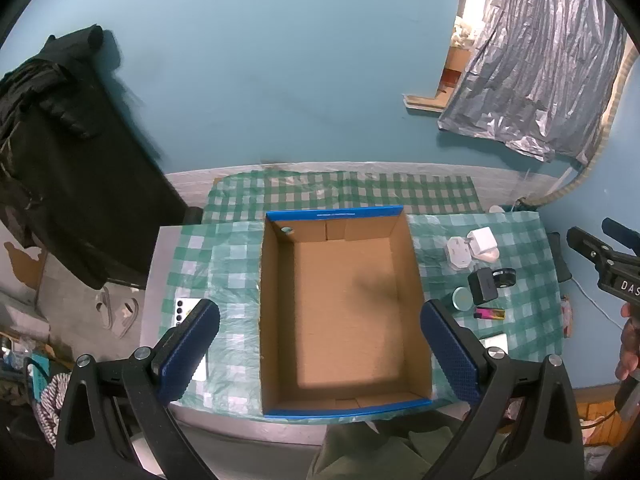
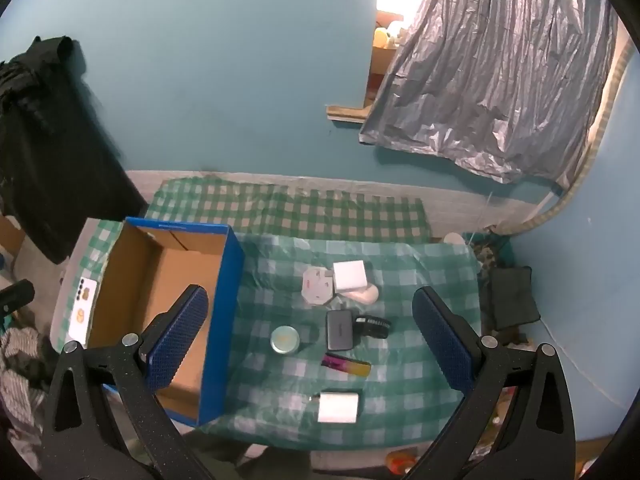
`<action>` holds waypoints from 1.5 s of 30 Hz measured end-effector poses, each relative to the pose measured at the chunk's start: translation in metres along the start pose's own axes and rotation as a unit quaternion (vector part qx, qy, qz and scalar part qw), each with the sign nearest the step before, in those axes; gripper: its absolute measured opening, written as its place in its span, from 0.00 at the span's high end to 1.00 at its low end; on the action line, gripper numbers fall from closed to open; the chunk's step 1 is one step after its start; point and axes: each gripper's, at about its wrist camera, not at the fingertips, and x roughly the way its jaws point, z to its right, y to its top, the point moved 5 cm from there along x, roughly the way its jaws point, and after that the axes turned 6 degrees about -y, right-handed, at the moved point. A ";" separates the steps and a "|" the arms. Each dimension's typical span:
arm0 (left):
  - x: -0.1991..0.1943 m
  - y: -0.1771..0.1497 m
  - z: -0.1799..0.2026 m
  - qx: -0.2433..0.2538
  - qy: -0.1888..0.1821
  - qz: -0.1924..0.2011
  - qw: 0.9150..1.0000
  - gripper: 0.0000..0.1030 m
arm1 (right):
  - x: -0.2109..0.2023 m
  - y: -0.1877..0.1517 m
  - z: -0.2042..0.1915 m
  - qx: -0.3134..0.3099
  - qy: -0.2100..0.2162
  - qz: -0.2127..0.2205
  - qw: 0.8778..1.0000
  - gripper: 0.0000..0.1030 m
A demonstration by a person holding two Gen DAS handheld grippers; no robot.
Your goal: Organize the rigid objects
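Observation:
An empty cardboard box with blue rims [image 1: 276, 264] [image 2: 222, 304] sits on the green checked cloth. My left gripper [image 1: 320, 350] hangs open above it, nothing between its fingers. Right of the box lie a white cube [image 2: 350, 274], a white plug adapter [image 2: 318, 286], a dark power bank [image 2: 339, 330], a black ring [image 2: 374, 326], a round teal tin [image 2: 285, 340], a pink-yellow lighter [image 2: 347, 364] and a white charger [image 2: 338, 406]. My right gripper [image 2: 310, 342] hovers open above these items. A white phone [image 1: 186, 312] lies left of the box.
The table [image 1: 160, 264] stands against a teal wall, with dark clothes [image 1: 60, 160] hanging at the left and a grey plastic sheet [image 2: 500, 80] at the right. A black pouch [image 2: 512, 300] lies off the cloth's right edge. A person's hand [image 1: 628, 344] holds the right gripper.

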 end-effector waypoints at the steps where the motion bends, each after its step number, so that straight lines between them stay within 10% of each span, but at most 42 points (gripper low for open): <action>1: 0.000 0.000 0.000 0.001 0.000 -0.001 1.000 0.02 | 0.000 0.000 0.000 0.000 0.000 0.000 1.000 0.01; 45: 0.021 0.014 0.004 0.000 -0.007 -0.023 1.000 0.02 | 0.018 0.009 -0.003 -0.006 0.001 -0.010 1.000 0.01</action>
